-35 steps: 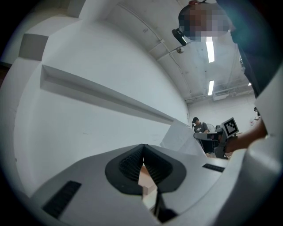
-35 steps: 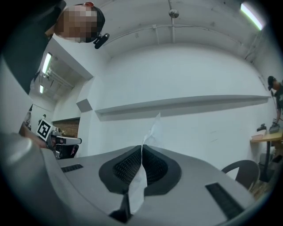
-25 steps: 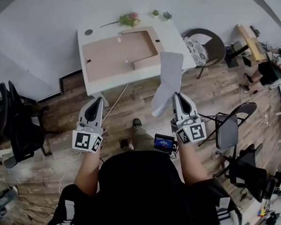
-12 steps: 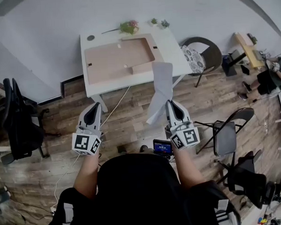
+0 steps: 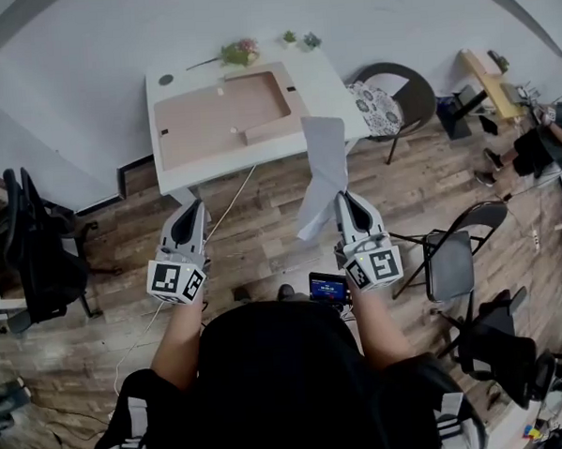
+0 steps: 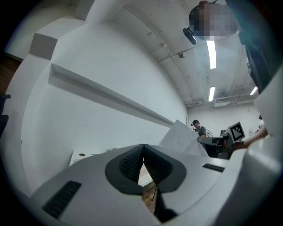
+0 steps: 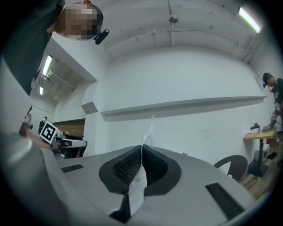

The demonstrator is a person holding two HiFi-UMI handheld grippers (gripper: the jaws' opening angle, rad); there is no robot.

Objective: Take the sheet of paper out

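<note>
1. Currently the right gripper [image 5: 345,200] is clamping the sheet of paper [image 5: 323,160] between closed jaws. The sheet is sticking up past the fingertips, off the white table [image 5: 249,156], with its upper edge lying over the table's near right corner in the head view
2. The left gripper [image 5: 194,206] is holding its jaws together on nothing and pointing at the table's near left side, short of its edge
3. A brown cardboard tray [image 5: 221,114] is lying flat on the table top. With the sheet already clear of it, the task is looking close to finished
4. Handling: the sheet is bending and looking thin and limp. Doing the step well is probably a matter of keeping the pinch firm, carrying the paper smoothly, and keeping its free end off the table edge to avoid creasing or tearing
5. Flowers [image 5: 237,52] are lying at the table's far edge. A round cushioned chair [image 5: 380,106] is standing just right of the table, and a black office chair [image 5: 33,246] well to its left
6. A cable [image 5: 233,204] is trailing down from the table's near side onto the floor, and a folding chair [image 5: 449,262] is standing well off its near right corner. Neither is blocking the grippers
</note>
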